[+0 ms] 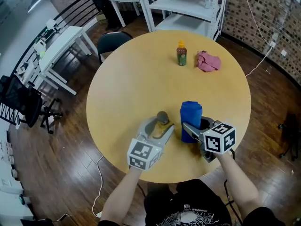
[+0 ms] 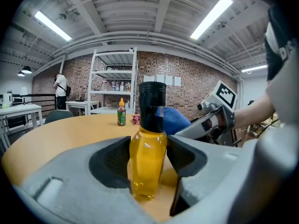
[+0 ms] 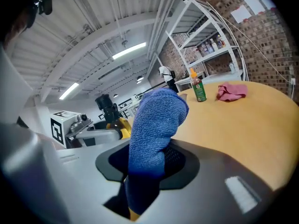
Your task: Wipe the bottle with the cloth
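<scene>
Left gripper has its fingers clamped on the yellow bottle, upright over the tabletop near the front edge. Right gripper fingers pinch the blue cloth just beside the bottle. No contact shows, so both are grasped but wiping looks not yet begun.

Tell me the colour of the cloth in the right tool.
Blue, all over. The cloth shows best in the right gripper view.
</scene>
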Action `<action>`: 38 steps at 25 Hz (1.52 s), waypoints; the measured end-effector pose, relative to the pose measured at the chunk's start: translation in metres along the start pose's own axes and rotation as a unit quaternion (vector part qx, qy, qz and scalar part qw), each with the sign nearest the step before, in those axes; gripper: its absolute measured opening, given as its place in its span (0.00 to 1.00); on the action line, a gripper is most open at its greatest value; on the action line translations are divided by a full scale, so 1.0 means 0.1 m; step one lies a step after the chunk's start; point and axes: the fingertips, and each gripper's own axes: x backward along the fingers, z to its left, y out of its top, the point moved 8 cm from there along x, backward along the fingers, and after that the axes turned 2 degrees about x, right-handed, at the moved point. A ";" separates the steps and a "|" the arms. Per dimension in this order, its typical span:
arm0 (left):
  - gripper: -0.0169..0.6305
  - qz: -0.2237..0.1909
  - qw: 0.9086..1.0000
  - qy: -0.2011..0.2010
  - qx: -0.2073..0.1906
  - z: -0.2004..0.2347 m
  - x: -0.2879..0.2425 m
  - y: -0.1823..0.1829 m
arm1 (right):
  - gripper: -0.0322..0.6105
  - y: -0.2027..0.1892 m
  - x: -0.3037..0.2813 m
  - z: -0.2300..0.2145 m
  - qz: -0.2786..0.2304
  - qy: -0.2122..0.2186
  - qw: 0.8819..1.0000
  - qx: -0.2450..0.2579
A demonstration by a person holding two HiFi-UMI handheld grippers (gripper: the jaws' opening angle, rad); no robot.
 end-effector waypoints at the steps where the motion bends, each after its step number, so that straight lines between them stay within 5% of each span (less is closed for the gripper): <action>1: 0.40 -0.004 1.000 0.001 0.002 0.00 0.01 -0.01 | 0.26 -0.01 0.01 0.02 0.000 -0.001 1.000 0.006; 17: 0.40 -0.024 0.997 0.055 0.042 -0.10 0.44 -0.03 | 0.25 0.09 0.29 0.46 -0.041 -0.061 0.995 0.073; 22: 0.03 -0.026 0.996 0.078 0.042 -0.21 0.69 -0.09 | 0.25 0.01 0.32 0.79 -0.058 -0.090 0.988 0.111; 38: 0.03 -0.035 0.998 0.043 0.037 -0.62 1.20 -0.16 | 0.25 -0.37 0.68 1.42 -0.066 -0.134 0.981 0.127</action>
